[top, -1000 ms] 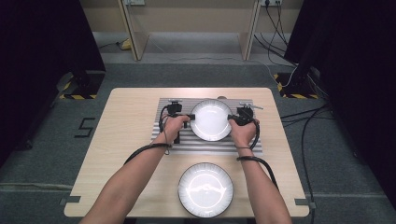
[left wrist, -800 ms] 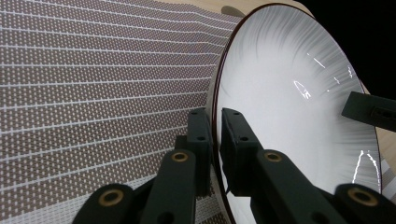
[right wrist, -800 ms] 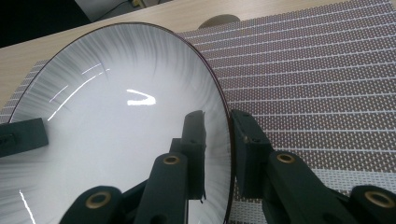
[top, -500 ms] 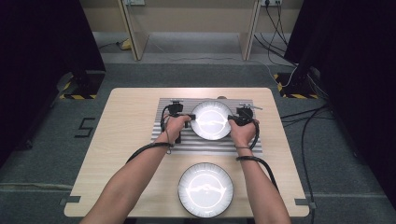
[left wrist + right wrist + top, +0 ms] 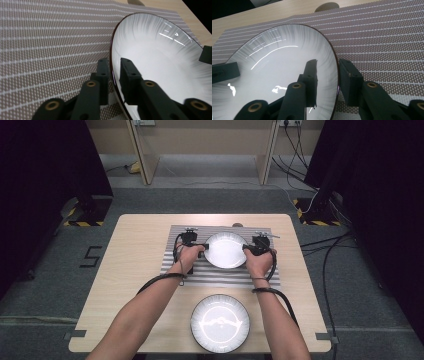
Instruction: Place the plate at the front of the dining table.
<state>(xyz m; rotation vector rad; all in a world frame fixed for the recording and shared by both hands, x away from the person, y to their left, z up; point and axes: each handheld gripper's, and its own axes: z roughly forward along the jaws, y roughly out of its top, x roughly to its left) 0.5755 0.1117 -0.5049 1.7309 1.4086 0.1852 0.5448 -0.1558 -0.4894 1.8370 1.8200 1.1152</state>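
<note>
**Ana:** Black jaws first. The left gripper (image 5: 114,71) straddles the near rim of the white plate (image 5: 225,250), 1 jaw inside the bowl of it and 1 outside, with a sliver of daylight on both sides. Its jaws have just been opening, so the rim sits between them but is no longer pinched.

**Ben:** Same on the other side. The right gripper (image 5: 329,75) has the opposite rim between its jaws, they have just been opening too, and the gap there is plainly wider. Both are released.

**Ana:** The plate rests on the striped placemat (image 5: 180,270), roughly at the middle of it. A 2nd plate (image 5: 220,323) sits off the placemat, on the wooden table (image 5: 135,245), on the person's side.

**Ben:** Handling, I'd judge: glazed ceramic, stiff, fairly heavy, glossy and so slippery, and it would chip if dropped.

**Ana:** Then the thin rim is the only hold, taken at 2 opposite points, jaws straddling it, and kept level.
</note>
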